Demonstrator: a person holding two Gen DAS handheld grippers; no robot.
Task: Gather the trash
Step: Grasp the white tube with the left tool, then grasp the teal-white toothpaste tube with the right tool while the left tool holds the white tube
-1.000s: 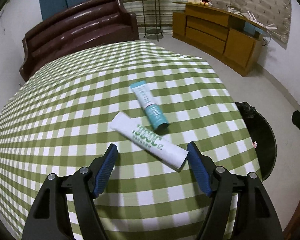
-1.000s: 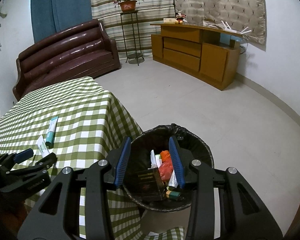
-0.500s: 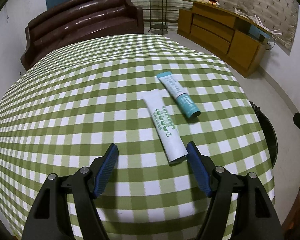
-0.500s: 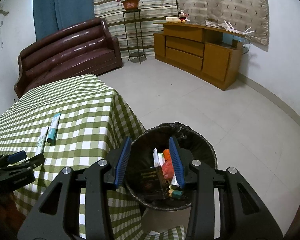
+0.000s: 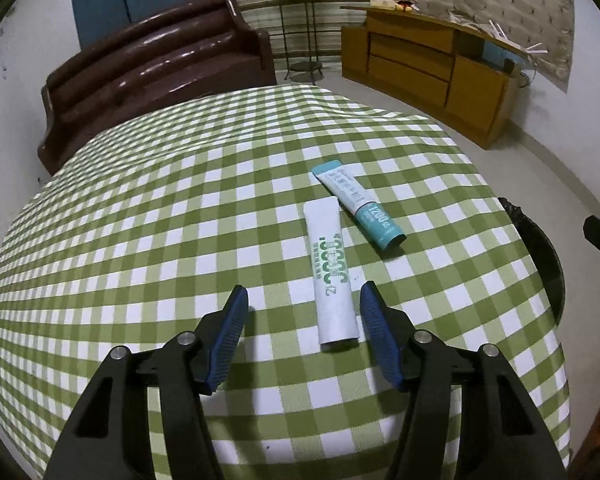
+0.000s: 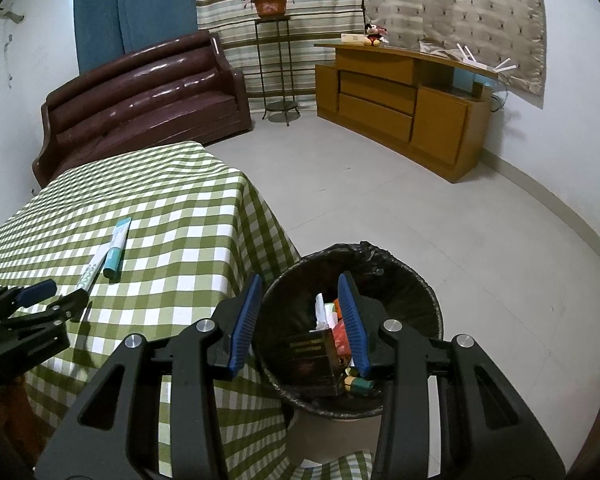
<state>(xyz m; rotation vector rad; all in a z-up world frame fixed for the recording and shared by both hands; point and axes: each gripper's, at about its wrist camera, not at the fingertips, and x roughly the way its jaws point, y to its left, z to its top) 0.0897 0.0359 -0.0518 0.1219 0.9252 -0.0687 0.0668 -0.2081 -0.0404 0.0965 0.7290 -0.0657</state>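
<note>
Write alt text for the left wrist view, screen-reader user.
The open left gripper hovers low over a green-checked tablecloth, its blue-padded fingers flanking the near end of a white tube without touching it. A teal-and-white tube lies just beyond, angled right. A brown sofa and wooden cabinet stand behind.

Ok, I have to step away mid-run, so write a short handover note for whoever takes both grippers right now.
Left gripper: open, empty, low over the table, the white tube lying just inside its right finger.
Right gripper: open, empty, above the trash bin.
On the checked tablecloth: the white tube and a teal tube, close together.
Done: the bin already holds several pieces.
Left: grasp each tube and drop it in the bin.
</note>
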